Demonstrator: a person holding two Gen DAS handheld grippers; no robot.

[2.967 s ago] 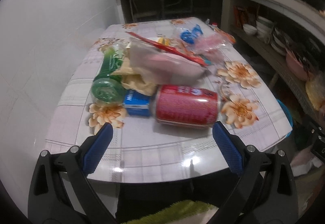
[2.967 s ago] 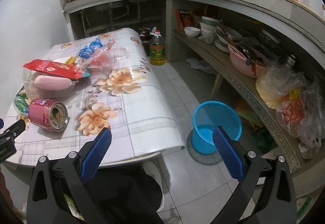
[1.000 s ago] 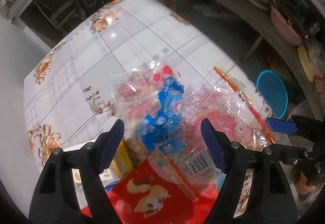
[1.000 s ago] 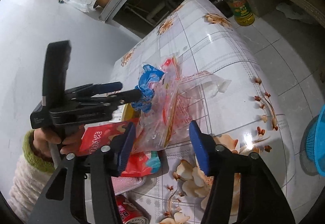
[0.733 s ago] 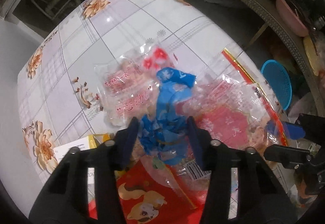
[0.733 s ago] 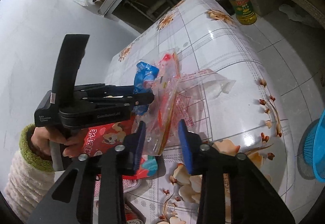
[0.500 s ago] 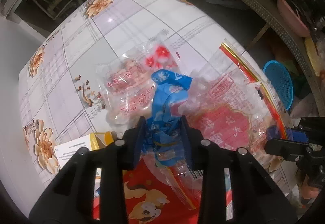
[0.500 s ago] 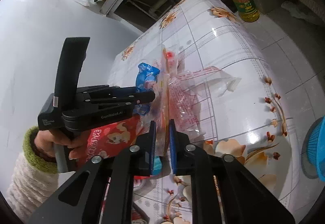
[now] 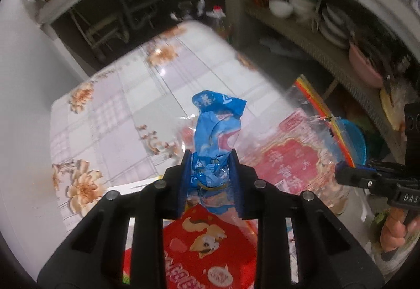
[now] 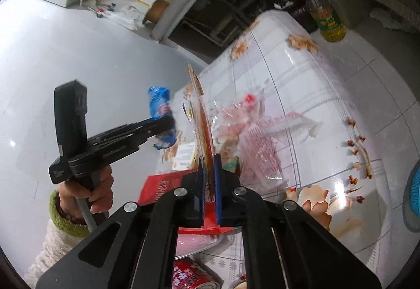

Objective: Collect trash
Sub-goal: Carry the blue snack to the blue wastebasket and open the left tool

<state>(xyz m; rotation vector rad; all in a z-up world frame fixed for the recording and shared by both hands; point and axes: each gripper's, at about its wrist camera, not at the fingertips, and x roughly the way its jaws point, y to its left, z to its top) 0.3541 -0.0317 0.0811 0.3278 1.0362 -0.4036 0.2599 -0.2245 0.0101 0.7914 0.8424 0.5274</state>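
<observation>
A crumpled blue wrapper point(image 9: 216, 118) stands up between the blue pads of my left gripper point(image 9: 210, 158), lifted off the flowered table point(image 9: 118, 110); the jaws are closing and the pads press on it. In the right wrist view the same wrapper point(image 10: 157, 102) hangs in the left gripper point(image 10: 168, 123), held by a hand in a green cuff. My right gripper point(image 10: 208, 160) is shut on the striped zip edge of a clear bag with red print point(image 10: 252, 147), which hangs raised above the table. That bag point(image 9: 291, 158) also shows at the right of the left wrist view.
A red snack packet point(image 9: 207, 249) lies under the left gripper, and a red can point(image 10: 194, 276) sits near the table's front edge. A blue basket point(image 9: 354, 139) stands on the floor to the right, below shelves of dishes. An oil bottle point(image 10: 328, 19) stands beyond the table's far end.
Both grippers have closed, the left on the blue wrapper and the right on the clear bag's edge. Both have risen, lifting wrapper and bag off the table.
</observation>
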